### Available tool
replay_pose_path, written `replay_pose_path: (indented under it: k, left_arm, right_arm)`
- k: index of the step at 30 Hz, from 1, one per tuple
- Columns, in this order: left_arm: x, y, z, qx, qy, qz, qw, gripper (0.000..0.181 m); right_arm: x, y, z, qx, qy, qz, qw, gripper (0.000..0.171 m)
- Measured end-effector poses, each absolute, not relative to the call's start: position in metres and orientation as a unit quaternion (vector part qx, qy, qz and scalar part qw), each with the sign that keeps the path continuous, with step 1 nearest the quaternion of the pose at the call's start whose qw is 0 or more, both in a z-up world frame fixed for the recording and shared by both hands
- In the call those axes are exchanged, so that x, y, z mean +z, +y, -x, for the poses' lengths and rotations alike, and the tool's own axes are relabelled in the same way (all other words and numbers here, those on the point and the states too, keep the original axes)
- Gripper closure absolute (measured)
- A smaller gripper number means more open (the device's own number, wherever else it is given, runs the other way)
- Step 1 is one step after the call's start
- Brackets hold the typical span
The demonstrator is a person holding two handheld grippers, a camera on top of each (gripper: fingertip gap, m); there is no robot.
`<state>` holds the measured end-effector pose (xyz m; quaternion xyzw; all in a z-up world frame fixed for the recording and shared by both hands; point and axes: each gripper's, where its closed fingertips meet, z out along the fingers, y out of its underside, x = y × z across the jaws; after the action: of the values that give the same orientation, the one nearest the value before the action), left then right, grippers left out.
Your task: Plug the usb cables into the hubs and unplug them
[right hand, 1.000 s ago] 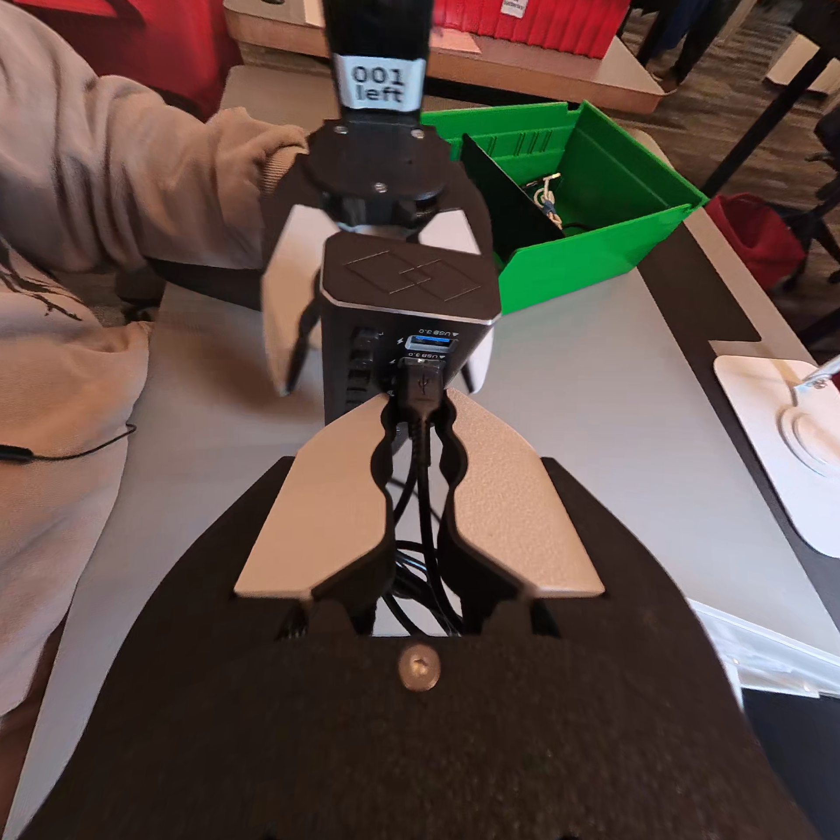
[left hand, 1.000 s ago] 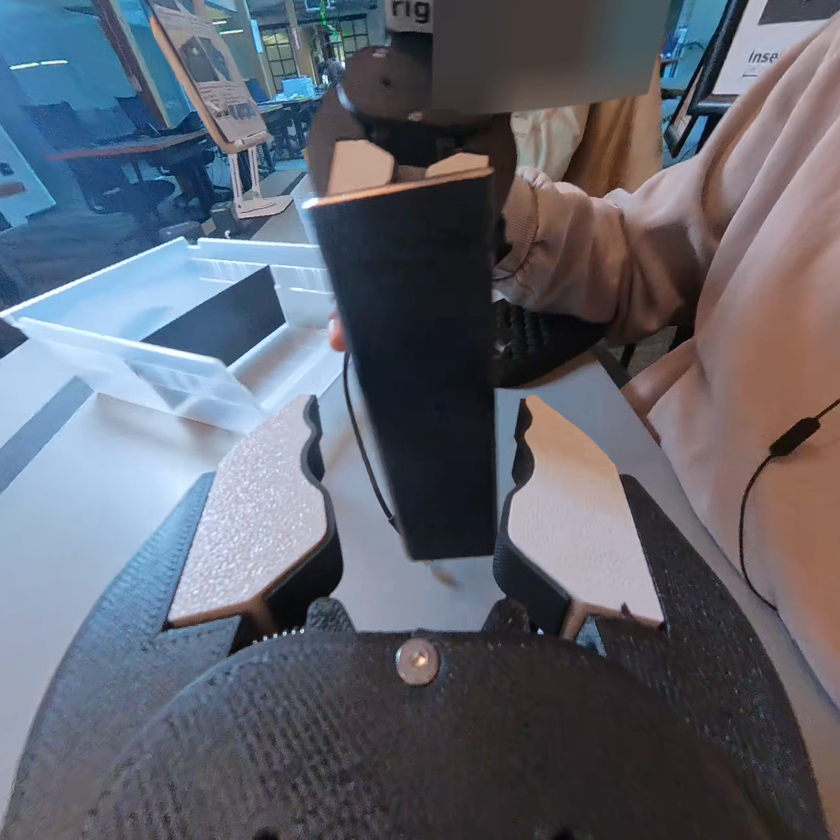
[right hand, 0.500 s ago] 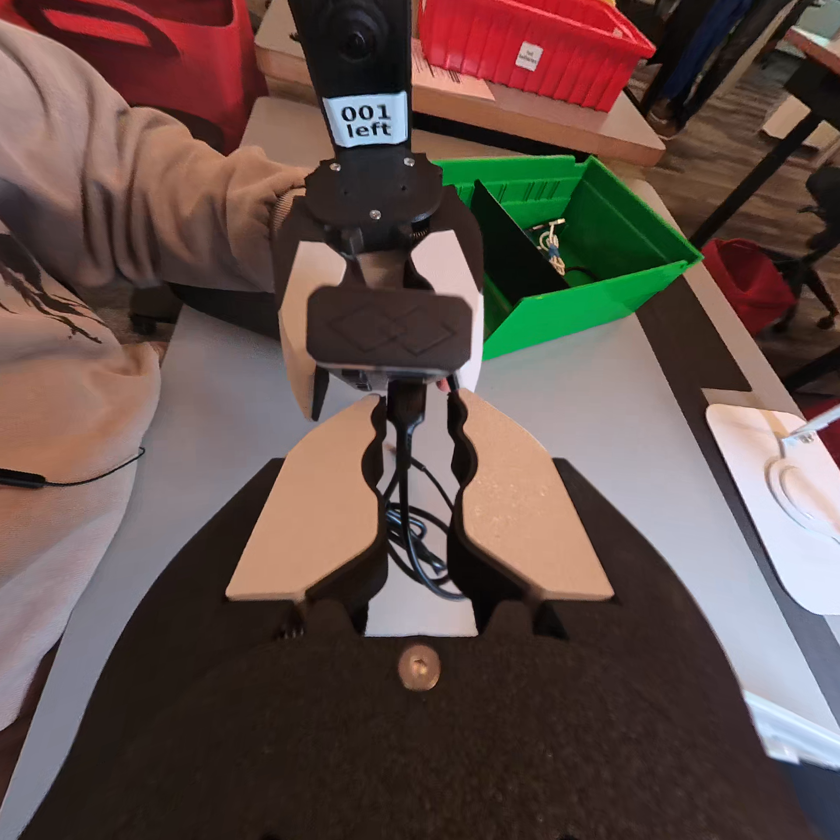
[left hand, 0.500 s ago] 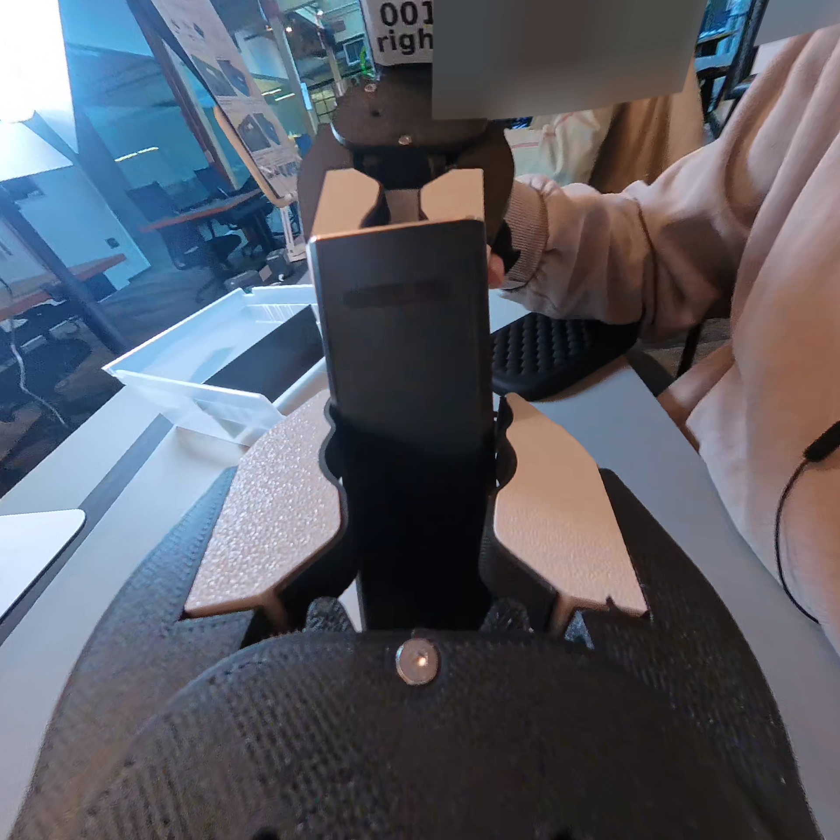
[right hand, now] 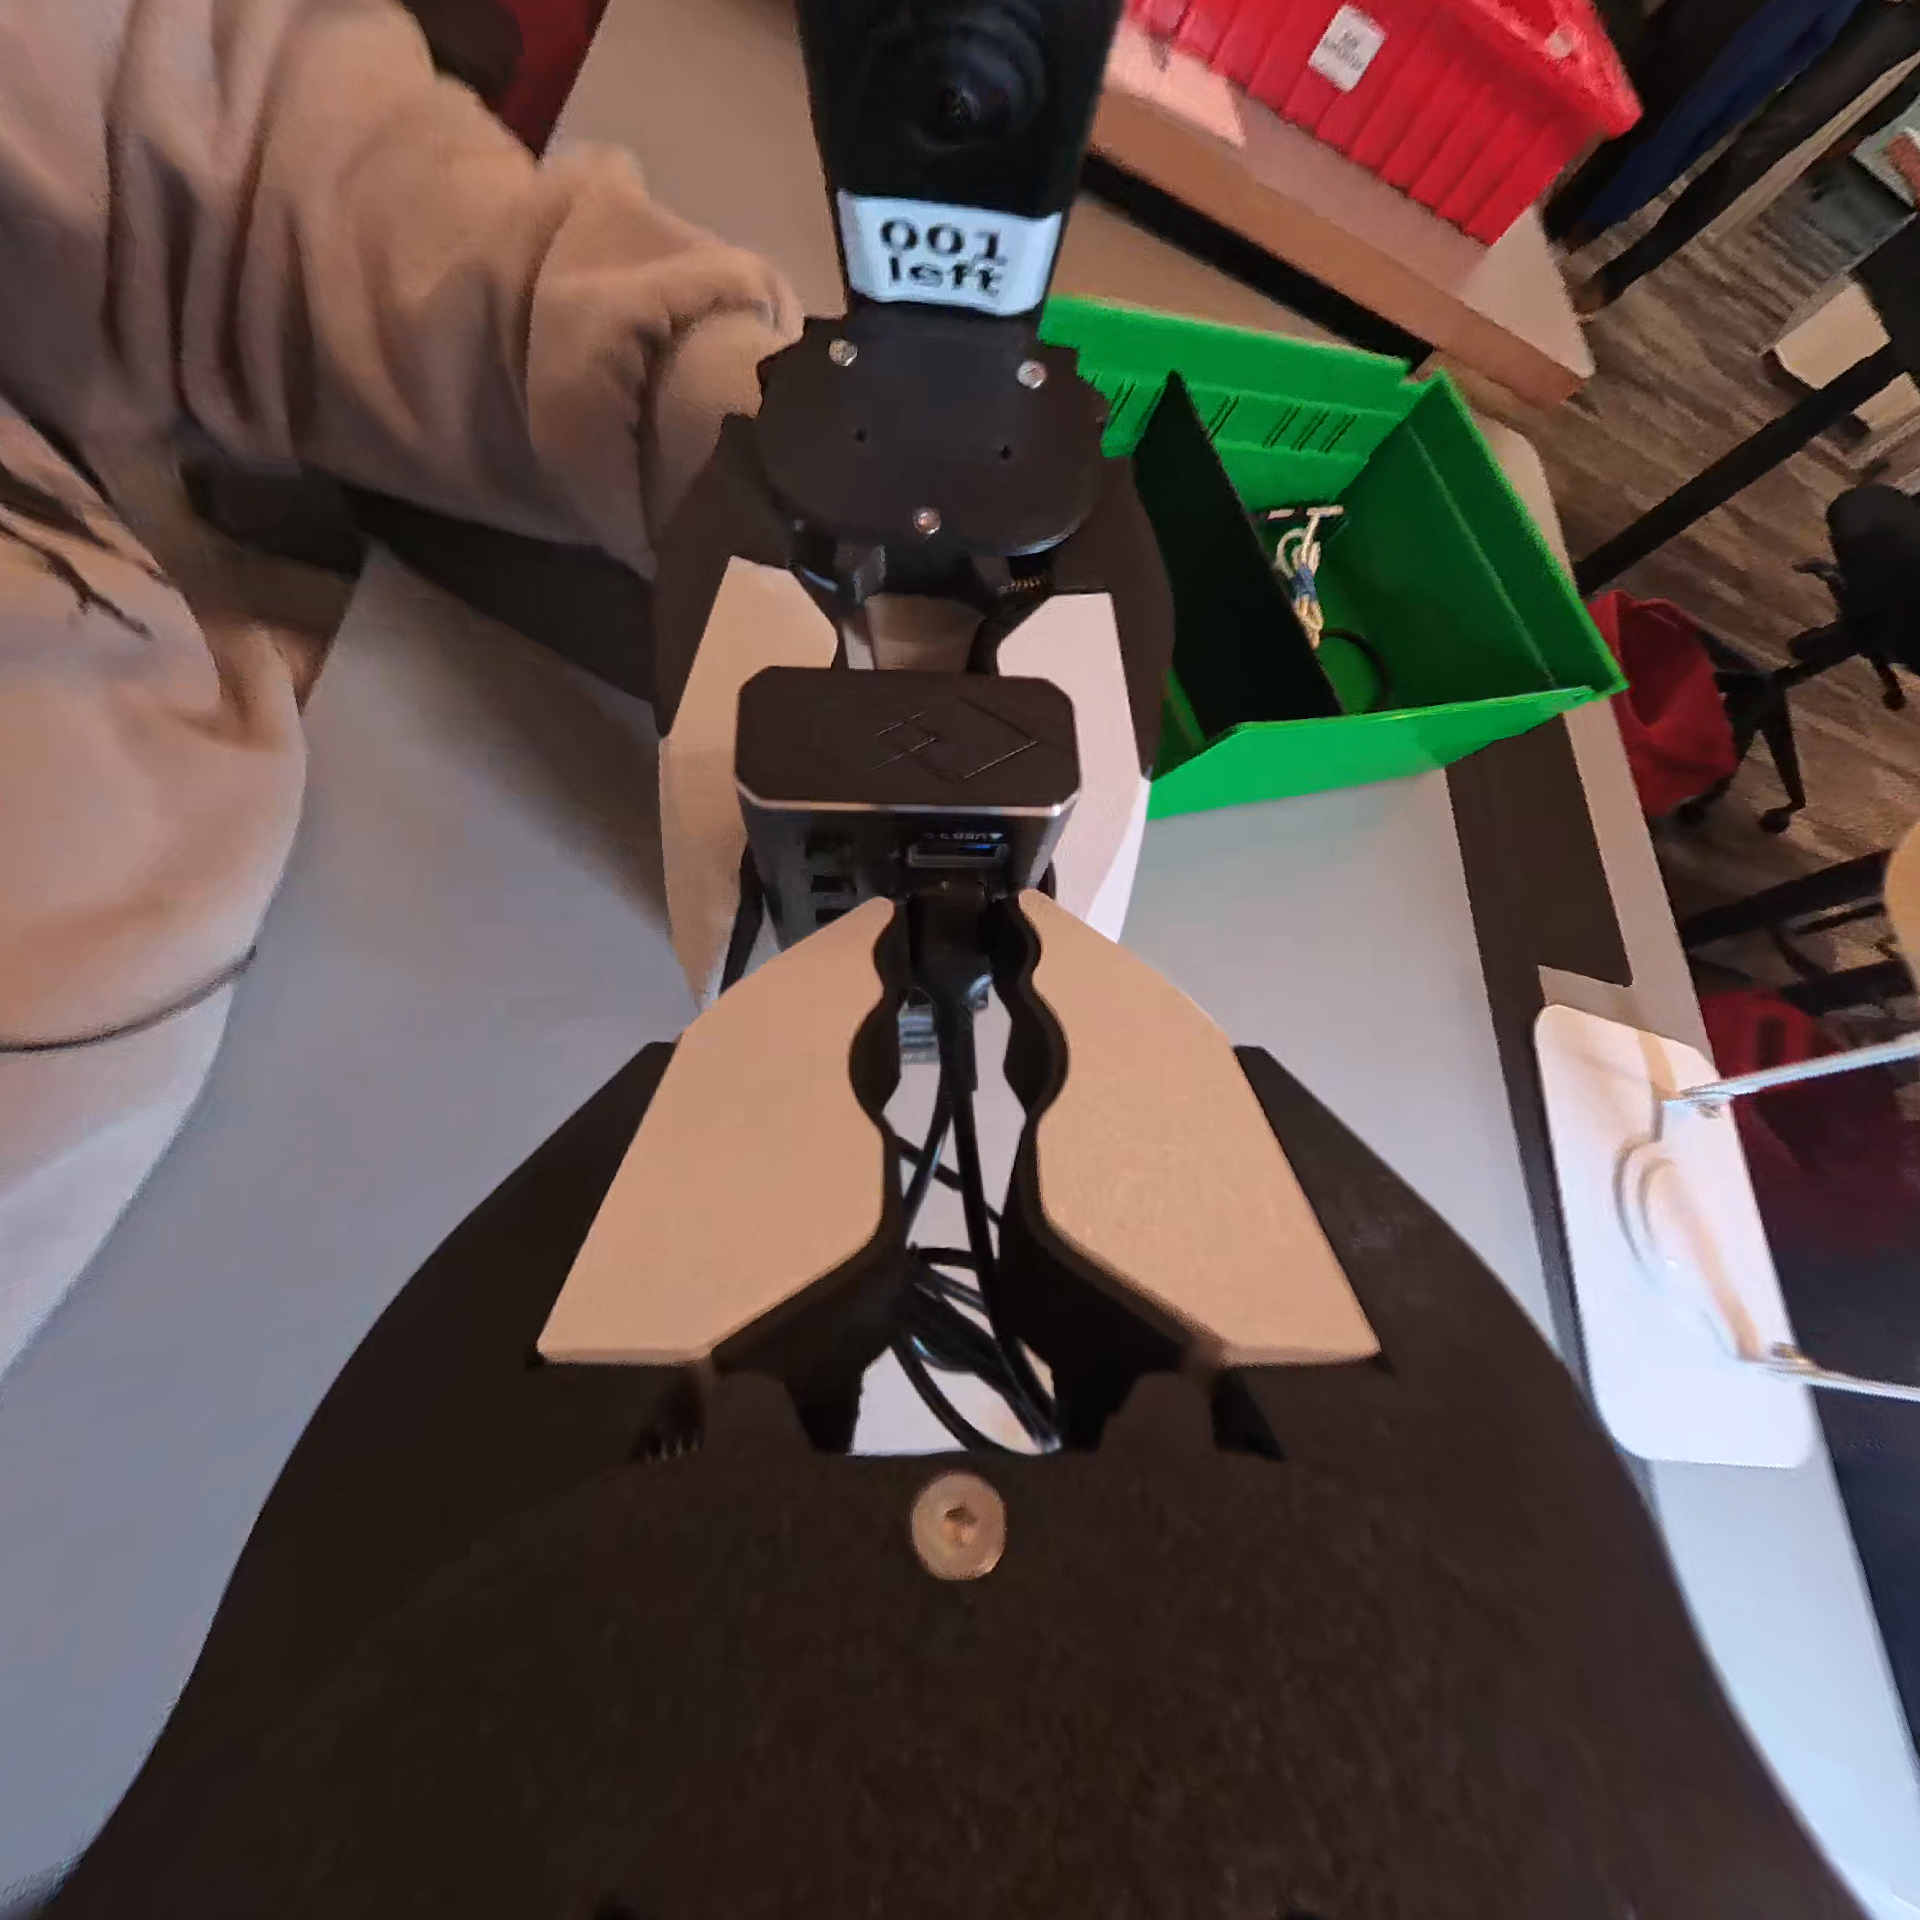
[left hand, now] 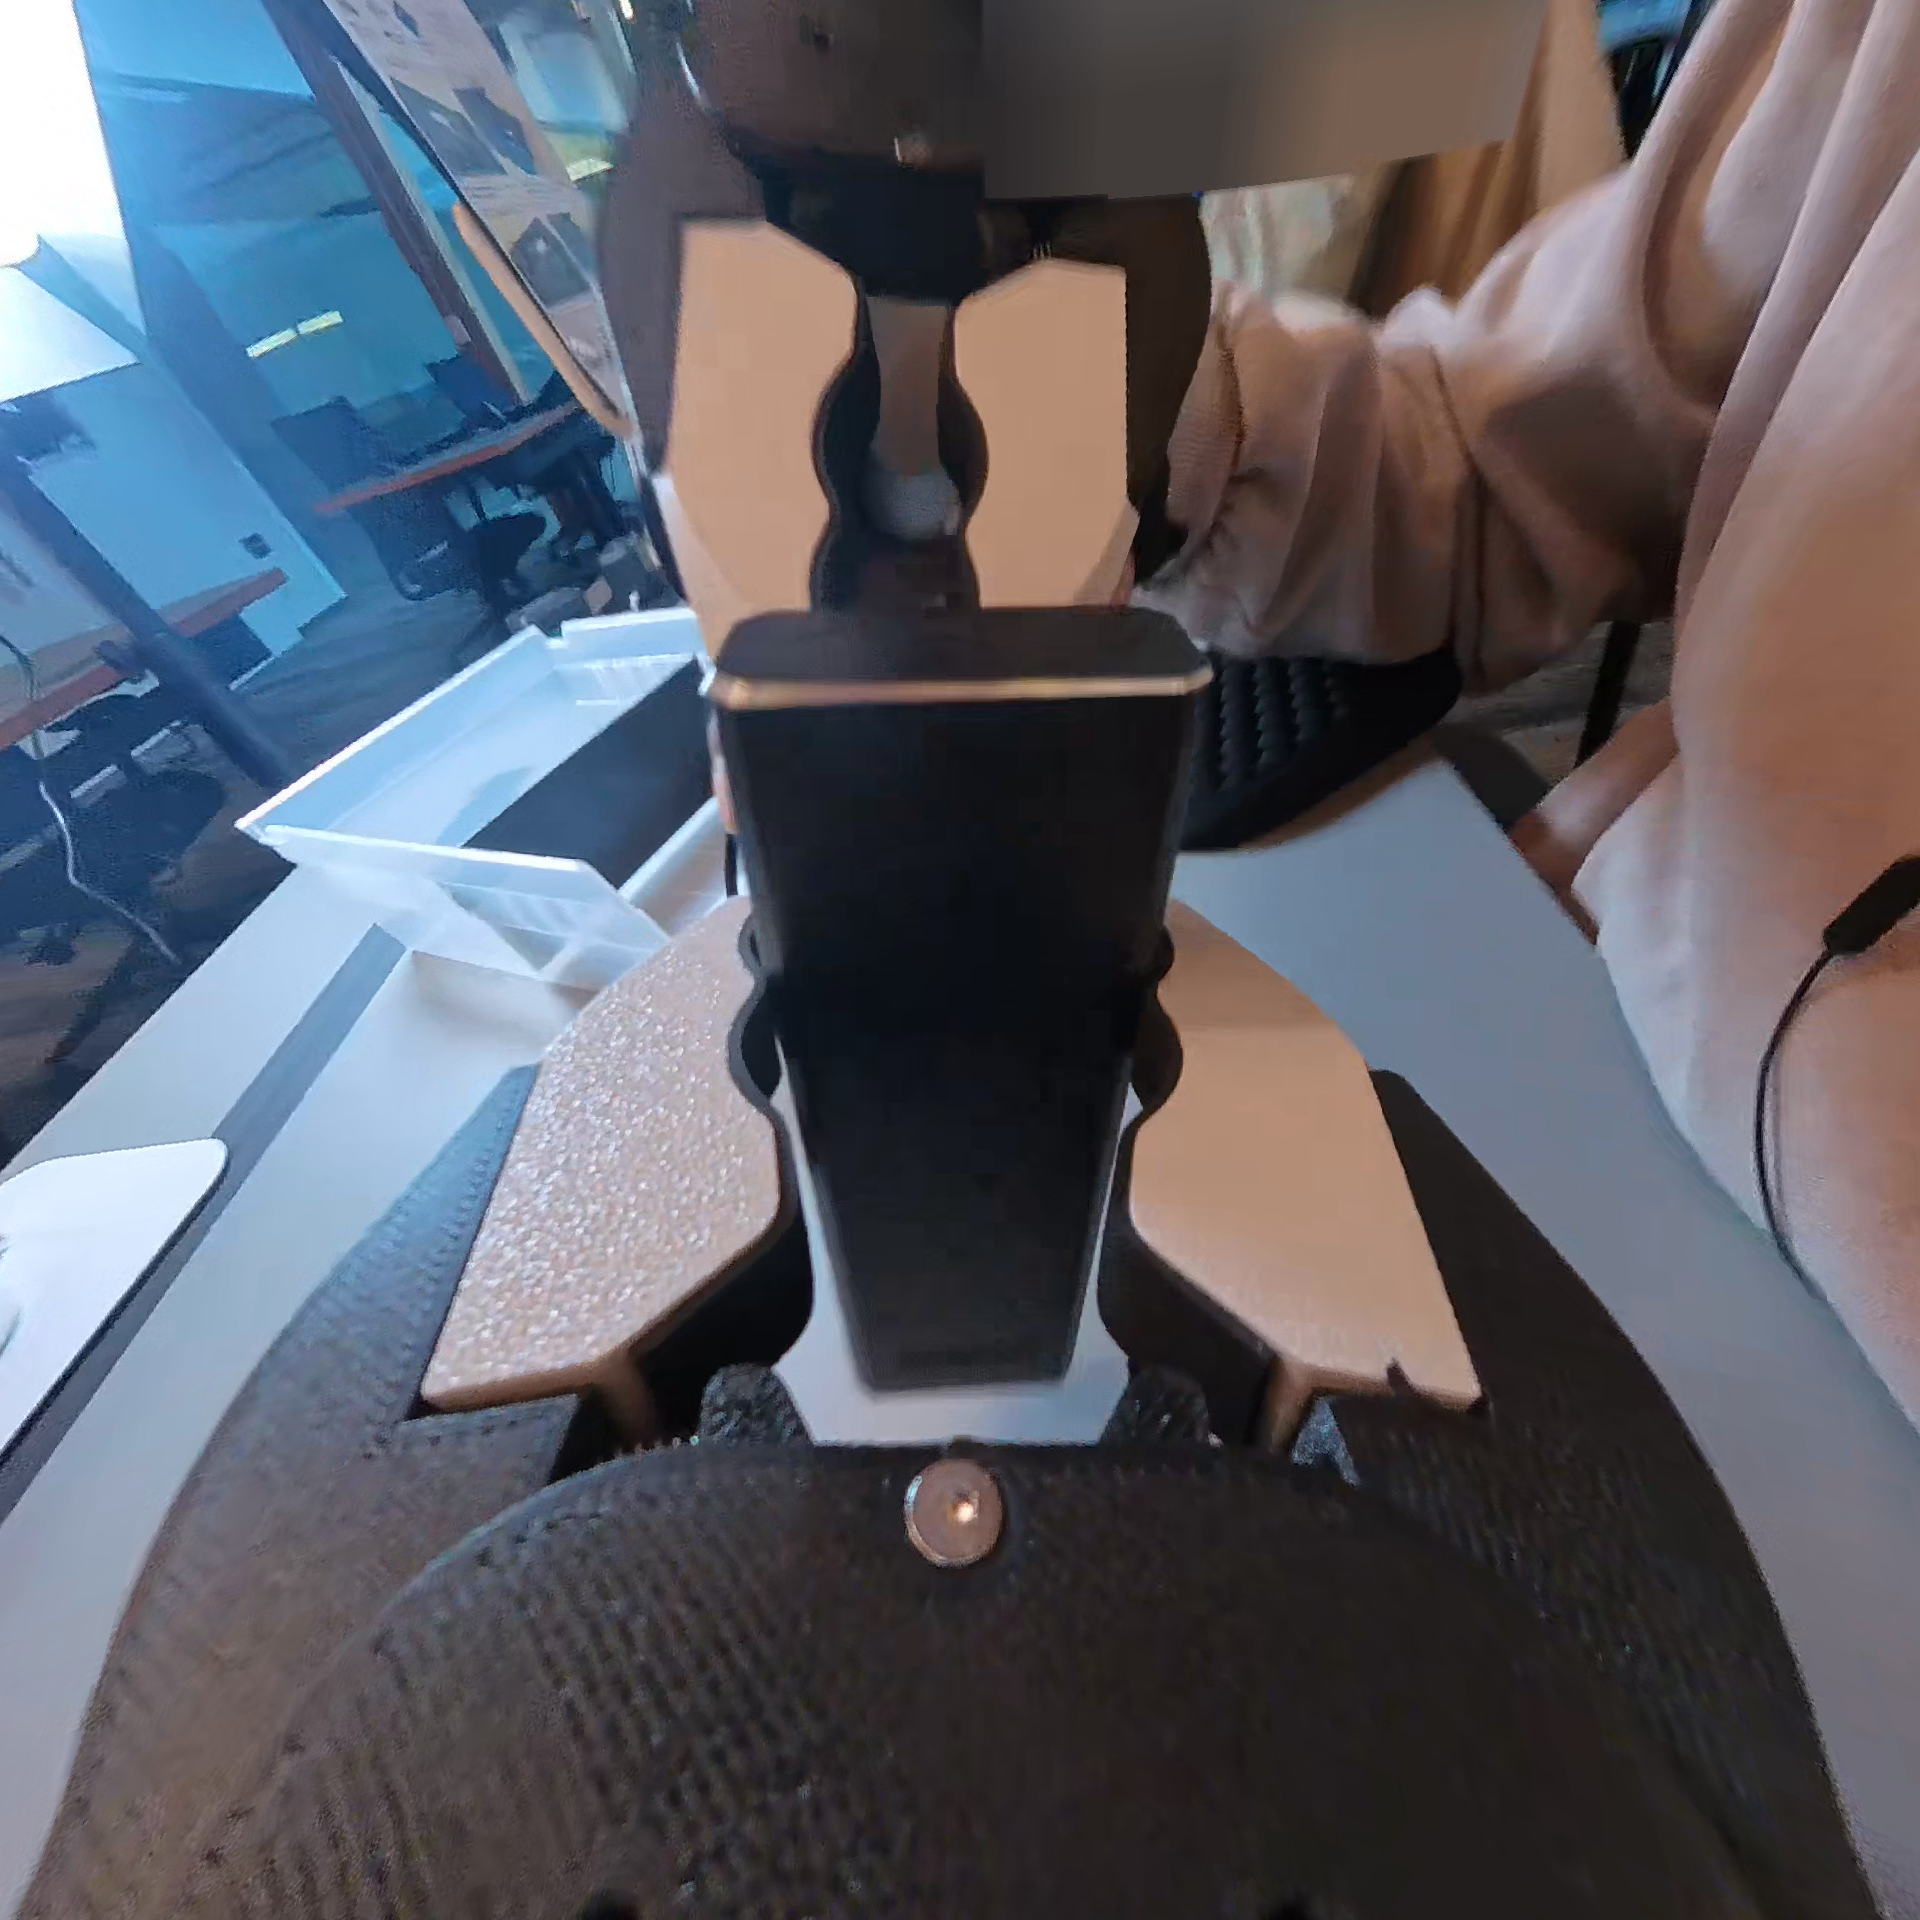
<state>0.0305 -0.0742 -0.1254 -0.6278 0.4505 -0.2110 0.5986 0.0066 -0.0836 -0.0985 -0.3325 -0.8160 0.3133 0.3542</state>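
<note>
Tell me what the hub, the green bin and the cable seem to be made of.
The hub looks like dark matte plastic with a bright metal-looking band below its top, going by that shiny edge; it could be painted metal. The green bin looks like moulded plastic: flat, even colour and thin ribbed walls. The cable seems rubber- or plastic-sheathed: black, smooth and looping loosely.

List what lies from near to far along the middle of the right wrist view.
right gripper → black USB cable → black hub → left gripper → red bin
</note>
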Motion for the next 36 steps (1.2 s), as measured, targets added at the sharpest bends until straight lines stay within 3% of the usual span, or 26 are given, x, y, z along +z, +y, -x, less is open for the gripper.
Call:
replay_pose_path:
  k: [10, 23, 35, 36]
  left_arm:
    - [-0.108, -0.083, -0.032, -0.182, 0.467, 0.596, 0.627, 0.118]
    - [-0.104, -0.091, -0.041, -0.116, 0.507, 0.584, 0.623, 0.119]
    - [-0.102, -0.095, -0.043, -0.134, 0.506, 0.581, 0.624, 0.121]
    - [-0.089, -0.1, -0.039, -0.153, 0.494, 0.563, 0.645, 0.121]
  right_arm:
    - [-0.091, -0.087, -0.015, 0.284, -0.838, 0.306, 0.35, 0.156]
    - [-0.089, -0.094, -0.027, 0.296, -0.814, 0.274, 0.418, 0.156]
    - [-0.107, -0.081, -0.035, 0.313, -0.799, 0.282, 0.428, 0.156]
    - [-0.125, -0.056, -0.038, 0.248, -0.813, 0.309, 0.426, 0.156]
